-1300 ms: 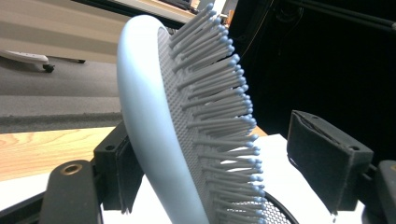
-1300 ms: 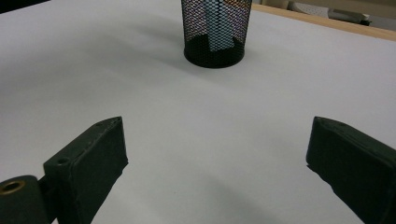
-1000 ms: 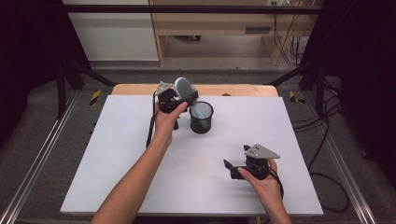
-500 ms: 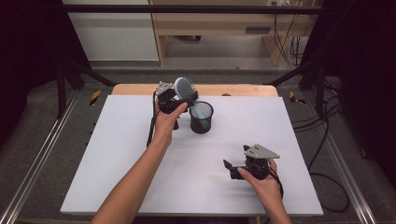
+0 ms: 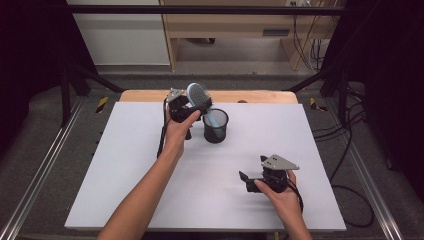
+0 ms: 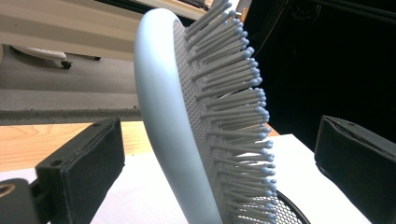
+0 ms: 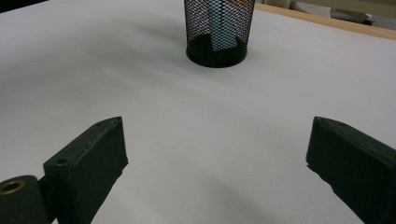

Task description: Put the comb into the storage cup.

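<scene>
At the left, the left tool (image 5: 196, 107) sits beside the hairbrush (image 5: 198, 96), whose handle stands in the black mesh cup (image 5: 215, 126) on the white worktop (image 5: 125, 165), so the cup now seems to carry it. Its jaws have just been opening and stand wide, both pads clear of the brush head between them. The left forearm reaches far forward. At the right, the right tool (image 5: 246, 178) rests low near the worktop's front edge, jaws wide and empty, pointing leftward.
</scene>
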